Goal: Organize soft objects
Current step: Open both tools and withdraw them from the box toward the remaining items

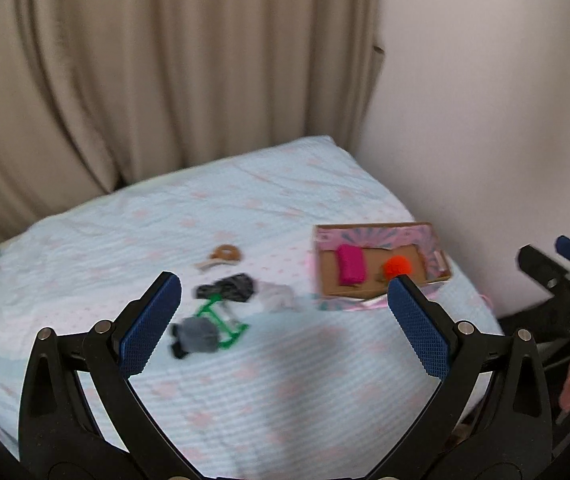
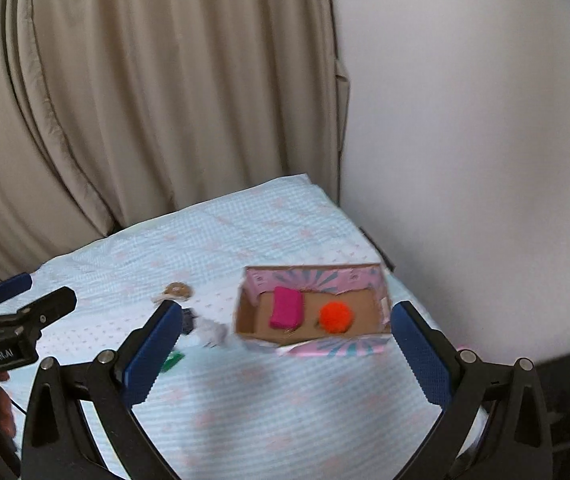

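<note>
We see both tongs, left gripper (image 1: pixel 283 292) and right gripper (image 2: pixel 283 322), spread open, empty, above bed (image 1: pixel 245 380); pink roll (image 2: pixel 285 307), orange pompom (image 2: pixel 335 317) inside box (image 2: pixel 317 278) near right edge.

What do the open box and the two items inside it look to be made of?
The box looks like cardboard: plain brown floor, printed pink-and-blue walls. The orange ball looks like a fuzzy yarn or fibre pom-pom, with a soft, matte outline. The magenta piece seems to be folded matte fabric or sponge; blur leaves that open.
</note>
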Available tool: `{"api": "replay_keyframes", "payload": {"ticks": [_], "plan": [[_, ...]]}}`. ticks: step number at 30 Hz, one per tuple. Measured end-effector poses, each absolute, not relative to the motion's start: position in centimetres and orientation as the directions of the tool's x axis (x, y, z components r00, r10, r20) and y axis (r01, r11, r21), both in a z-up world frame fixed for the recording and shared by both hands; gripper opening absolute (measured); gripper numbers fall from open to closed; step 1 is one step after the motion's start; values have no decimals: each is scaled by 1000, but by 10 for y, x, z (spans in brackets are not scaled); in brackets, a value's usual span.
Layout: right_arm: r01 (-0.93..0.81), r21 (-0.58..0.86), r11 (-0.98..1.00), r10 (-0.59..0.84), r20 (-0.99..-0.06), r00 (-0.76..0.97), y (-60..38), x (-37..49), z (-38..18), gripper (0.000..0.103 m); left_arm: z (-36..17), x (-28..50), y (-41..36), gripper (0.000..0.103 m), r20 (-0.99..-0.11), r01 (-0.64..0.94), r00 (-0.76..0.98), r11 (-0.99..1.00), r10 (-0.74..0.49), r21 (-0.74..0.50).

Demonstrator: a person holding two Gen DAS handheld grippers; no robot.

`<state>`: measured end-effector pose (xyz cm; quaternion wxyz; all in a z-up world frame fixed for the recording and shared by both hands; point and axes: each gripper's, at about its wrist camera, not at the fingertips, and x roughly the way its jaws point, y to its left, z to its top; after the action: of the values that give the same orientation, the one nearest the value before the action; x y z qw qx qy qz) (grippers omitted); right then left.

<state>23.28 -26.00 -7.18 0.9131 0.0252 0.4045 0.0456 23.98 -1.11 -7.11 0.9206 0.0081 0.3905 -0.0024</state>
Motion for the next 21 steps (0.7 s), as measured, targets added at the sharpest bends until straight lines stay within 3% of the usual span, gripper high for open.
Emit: {"api": "replay_keyframes", "payload": {"ticks": [11, 21], "plan": [[-60, 119, 991, 125, -682, 720, -168, 193, -79, 103, -79, 191, 97, 103, -659, -24, 750, 998, 59, 62], [-72, 72, 995, 102, -691, 716, -105, 207, -132, 103, -152, 206, 140, 103, -693, 67, 719, 998, -58, -14]]}}
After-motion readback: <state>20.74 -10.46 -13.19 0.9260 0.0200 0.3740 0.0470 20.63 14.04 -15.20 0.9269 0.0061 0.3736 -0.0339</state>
